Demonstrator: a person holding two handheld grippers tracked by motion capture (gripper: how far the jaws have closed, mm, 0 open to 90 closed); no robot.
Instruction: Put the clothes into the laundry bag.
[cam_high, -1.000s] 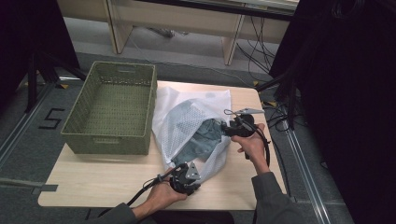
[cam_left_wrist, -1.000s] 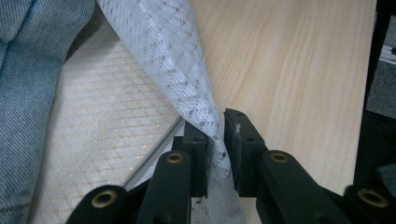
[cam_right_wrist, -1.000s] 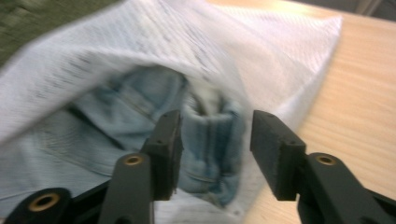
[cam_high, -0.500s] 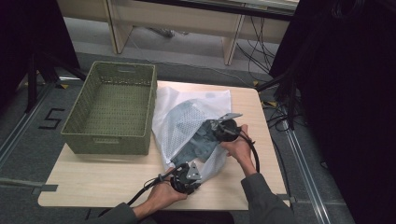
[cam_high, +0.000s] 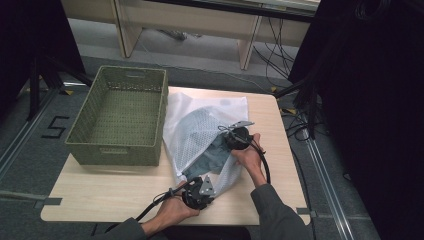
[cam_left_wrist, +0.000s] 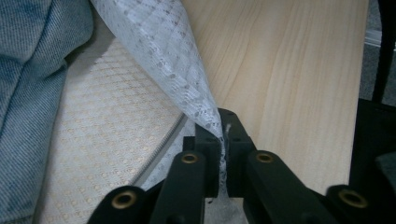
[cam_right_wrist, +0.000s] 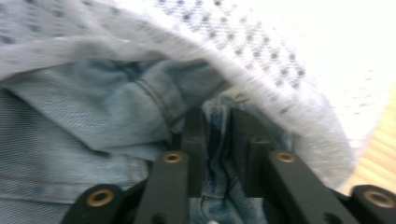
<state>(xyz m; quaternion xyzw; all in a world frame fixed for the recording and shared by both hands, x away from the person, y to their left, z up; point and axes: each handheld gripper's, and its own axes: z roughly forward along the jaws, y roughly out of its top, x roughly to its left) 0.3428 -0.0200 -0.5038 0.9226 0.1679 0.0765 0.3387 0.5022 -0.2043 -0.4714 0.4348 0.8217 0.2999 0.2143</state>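
A white mesh laundry bag (cam_high: 200, 117) lies on the wooden table (cam_high: 100, 195), with blue jeans (cam_high: 214, 152) showing at its mouth. At the bag's near edge, my left gripper (cam_high: 204, 186) is shut on a pinch of the mesh (cam_left_wrist: 154, 42); its jaws have just eased a little, and the mesh stays clamped at the tips (cam_left_wrist: 223, 135). My right gripper (cam_high: 234, 139) reaches into the bag's mouth. Its jaws have just been opening slightly, with a fold of denim (cam_right_wrist: 84, 116) still squeezed between them (cam_right_wrist: 215, 126) under the mesh rim (cam_right_wrist: 243, 42).
A green woven basket (cam_high: 120, 150) stands on the table's left half, touching the bag's left side. Bare wood runs along the front edge and right of the bag. Desk legs and cables lie on the floor beyond.
My right hand has moved left and down from the bag's right side into its mouth, onto the jeans. The left hand has stayed put on the mesh edge.
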